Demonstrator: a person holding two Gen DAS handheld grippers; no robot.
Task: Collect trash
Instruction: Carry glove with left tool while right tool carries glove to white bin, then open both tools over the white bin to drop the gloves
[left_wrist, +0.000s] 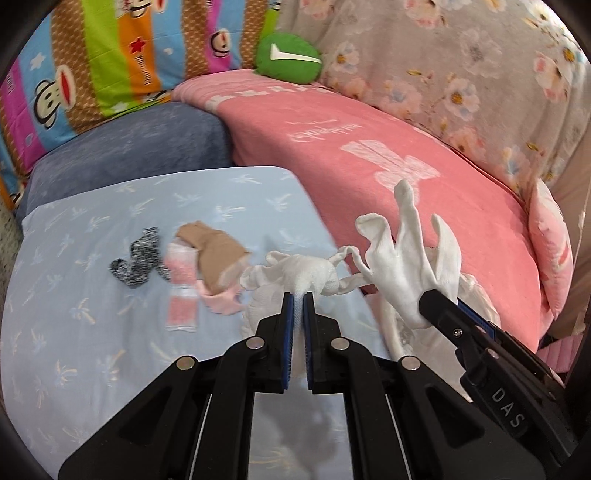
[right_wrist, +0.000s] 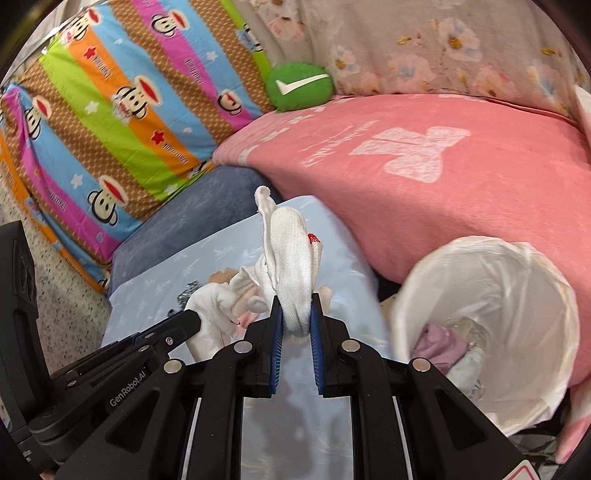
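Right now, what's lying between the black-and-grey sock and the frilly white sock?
In the left wrist view, a pink striped sock with a tan stocking draped over it lies between the black-and-grey sock and the frilly white sock.

The right gripper (right_wrist: 296, 308) clamps a white sock (right_wrist: 291, 254) with a small red mark, its toe end standing upright between the blue pads (right_wrist: 277, 343). At lower left, the left gripper (right_wrist: 192, 319) pinches another white cloth (right_wrist: 218, 310) over a pale blue sheet (right_wrist: 229, 251). To the right, a bin lined with a white bag (right_wrist: 491, 280) holds crumpled lilac and white items, beside a pink blanket (right_wrist: 461, 192).
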